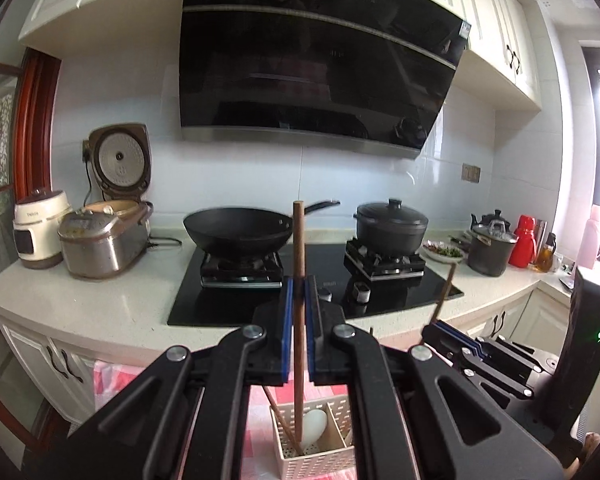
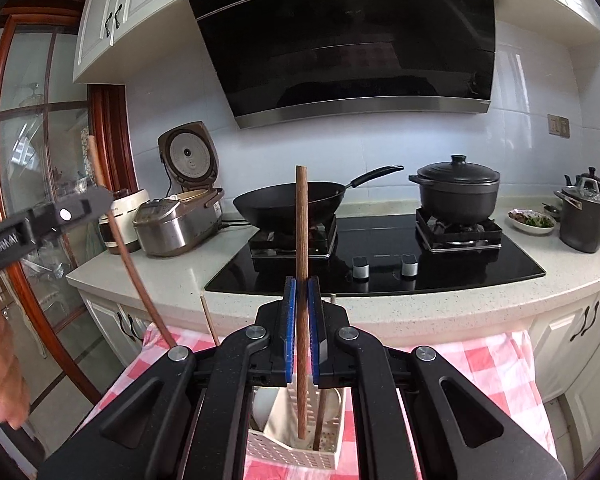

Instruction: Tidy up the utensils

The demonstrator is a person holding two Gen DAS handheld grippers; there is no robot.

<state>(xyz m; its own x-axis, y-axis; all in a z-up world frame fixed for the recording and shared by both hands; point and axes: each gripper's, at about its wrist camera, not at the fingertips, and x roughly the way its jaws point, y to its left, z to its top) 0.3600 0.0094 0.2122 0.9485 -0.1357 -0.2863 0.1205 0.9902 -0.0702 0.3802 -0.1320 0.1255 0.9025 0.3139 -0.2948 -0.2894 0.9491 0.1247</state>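
Chopsticks are what you hold, one wooden stick in each gripper, and each stands nearly upright so that its lower end can drop straight into the white perforated utensil holder below. Your left gripper has its blue-padded jaws pinching the left chopstick partway along its length; the tip already reaches down inside the holder, next to a white spoon and another thin stick leaning there. Your right gripper pinches the right chopstick the same way, its lower end also inside the holder, beside a pale flat utensil.

The holder stands on a table covered by a red-and-white checked cloth, near the table's far edge, which meets the white countertop carrying the hob with a wok and a lidded pot.

Both grippers point forward and level towards the hob, side by side above the holder, the right one tilted slightly in the left view. Judging by this, you need only lower a little and let go; release too high and a stick may tip against the rim.
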